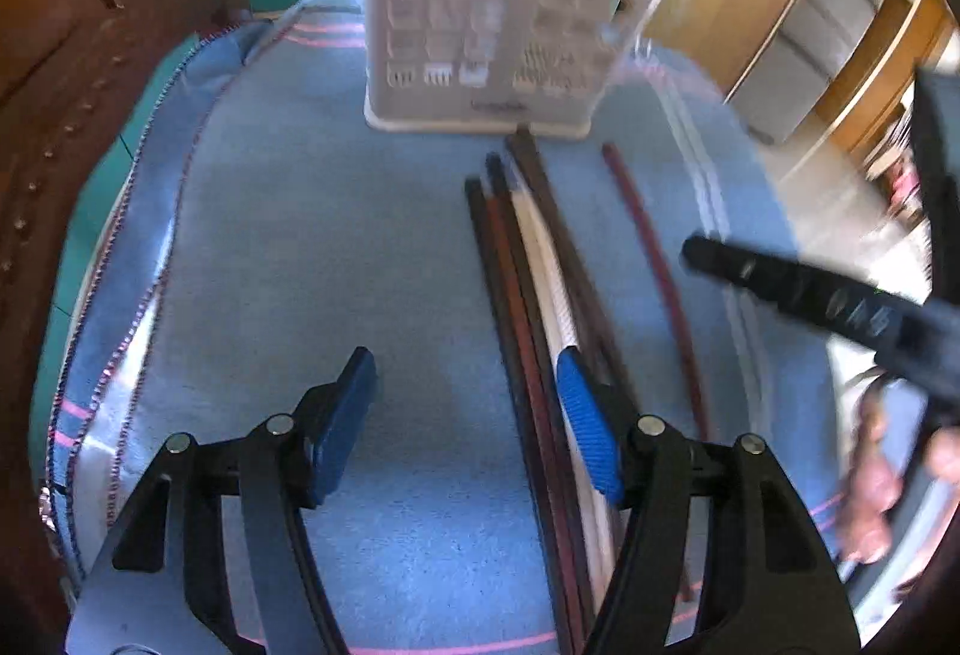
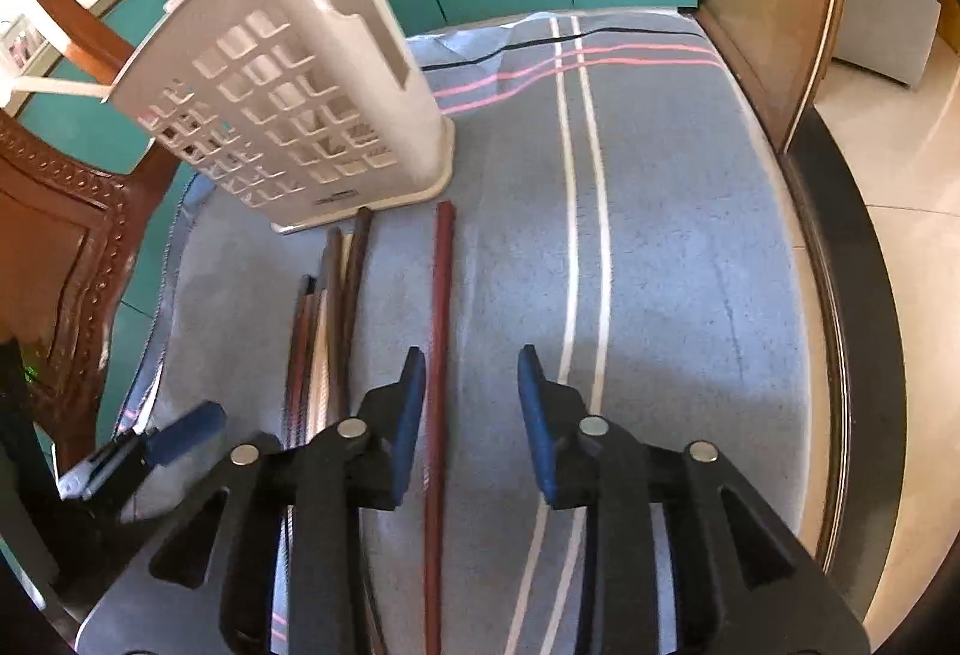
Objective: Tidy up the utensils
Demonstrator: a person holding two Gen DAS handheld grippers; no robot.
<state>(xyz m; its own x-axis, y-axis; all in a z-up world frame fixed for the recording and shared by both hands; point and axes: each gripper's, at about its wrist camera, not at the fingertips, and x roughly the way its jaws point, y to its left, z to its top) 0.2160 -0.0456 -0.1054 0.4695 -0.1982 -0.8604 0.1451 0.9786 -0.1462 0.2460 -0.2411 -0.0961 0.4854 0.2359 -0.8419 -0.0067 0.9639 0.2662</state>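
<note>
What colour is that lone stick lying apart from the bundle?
Dark red chopstick, clearest in the right wrist view.

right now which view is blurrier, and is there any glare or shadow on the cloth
Left wrist view: blurrier, the white utensil holder and right gripper smeared, sun glare at the cloth edge. Right wrist view: sharper, the lone red chopstick crisp, a soft shadow right of the gripper; both bend at the edges.

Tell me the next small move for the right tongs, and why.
Probably close the right tongs on the lone red chopstick. The jaws stand open with that stick lying between them on the cloth, beside the left pad and not pinched. It lies apart from the bundle of chopsticks, and the white holder stands just ahead.
</note>
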